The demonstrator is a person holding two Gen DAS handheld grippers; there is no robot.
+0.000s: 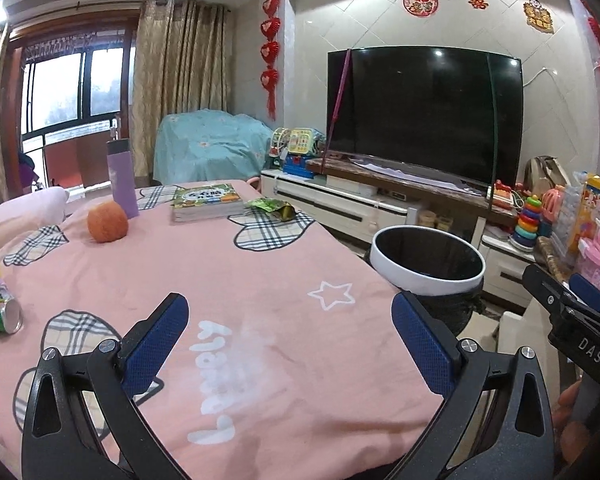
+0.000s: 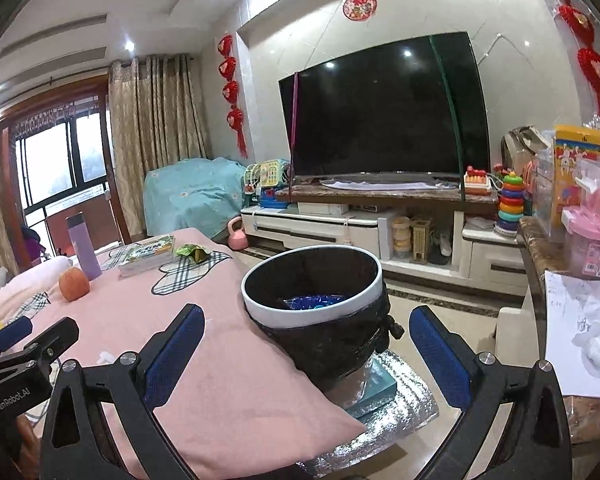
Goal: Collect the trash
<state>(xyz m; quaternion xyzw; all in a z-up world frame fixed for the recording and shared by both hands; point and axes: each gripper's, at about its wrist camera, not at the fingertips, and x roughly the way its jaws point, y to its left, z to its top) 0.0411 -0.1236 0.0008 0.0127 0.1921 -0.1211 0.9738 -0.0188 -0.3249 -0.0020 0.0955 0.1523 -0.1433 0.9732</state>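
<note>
Trash was seen in three places: a green snack wrapper (image 1: 274, 207) lay on the pink quilt (image 1: 228, 280) just beside a stack of books (image 1: 207, 201), a crushed can (image 1: 0, 314) lay at the quilt's left edge, and a blue packet (image 2: 314, 303) was already lying inside the white-rimmed bin (image 2: 312, 312). The bin, lined with a black bag, was placed just off the quilt's right edge, in front of the TV cabinet (image 2: 340, 222). The left gripper (image 1: 290, 334) was held above the quilt with its blue pads spread wide and nothing between them. The right gripper (image 2: 306, 350) was likewise spread wide and empty, pointed at the bin. An orange ball (image 1: 107, 222) and a purple bottle (image 1: 123, 178) were seen near the books.
</note>
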